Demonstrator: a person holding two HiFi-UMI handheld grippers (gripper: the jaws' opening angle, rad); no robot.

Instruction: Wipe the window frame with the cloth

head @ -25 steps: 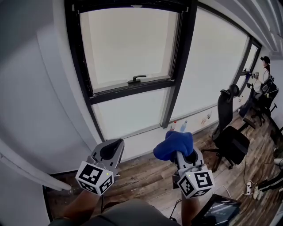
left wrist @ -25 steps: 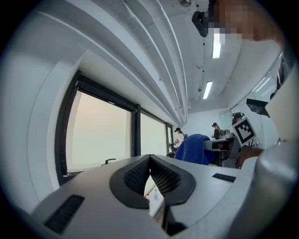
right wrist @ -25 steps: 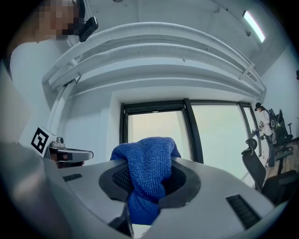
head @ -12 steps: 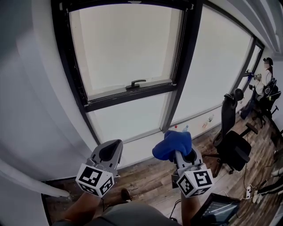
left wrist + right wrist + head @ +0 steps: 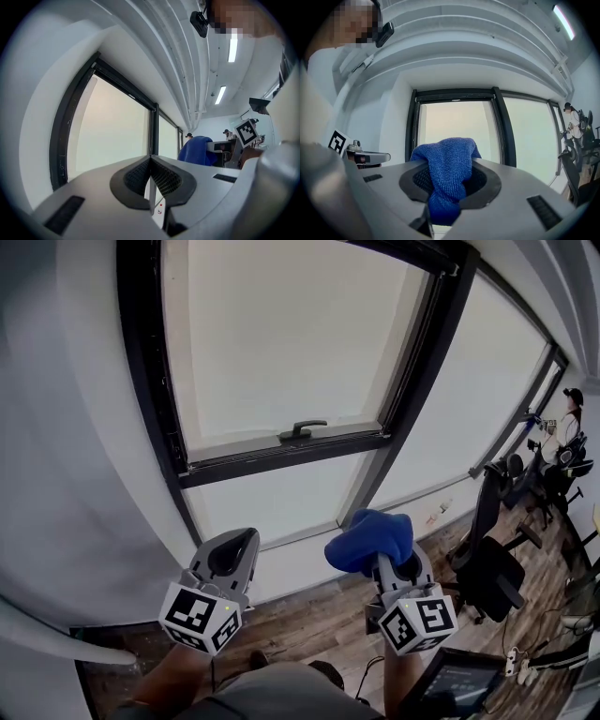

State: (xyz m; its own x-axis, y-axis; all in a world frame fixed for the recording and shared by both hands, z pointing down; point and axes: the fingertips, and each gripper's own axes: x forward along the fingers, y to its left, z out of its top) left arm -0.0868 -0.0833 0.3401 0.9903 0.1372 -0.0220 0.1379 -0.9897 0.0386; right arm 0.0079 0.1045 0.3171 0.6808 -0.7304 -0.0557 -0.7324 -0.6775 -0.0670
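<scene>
1. The left gripper (image 5: 232,552) is held low in front of a large window. In the left gripper view its jaws are pressed together along one thin line, pinching nothing (image 5: 150,165).
2. The right gripper (image 5: 382,557) is beside it. Its jaws are clamped on a blue cloth (image 5: 446,174) that bulges up out of them in a soft, knitted-looking bunch.
3. In the head view the cloth (image 5: 368,538) is in the air near the lower part of the black window frame (image 5: 141,390), apart from it.
4. A black handle (image 5: 302,430) sits on the frame's lower crossbar.
5. Each gripper carries a marker cube (image 5: 199,616) printed with black-and-white square patterns; these are the only printed marks that can be made out.
6. At right are a wooden floor (image 5: 309,620), a black office chair (image 5: 489,563) and a distant person (image 5: 568,420).
</scene>
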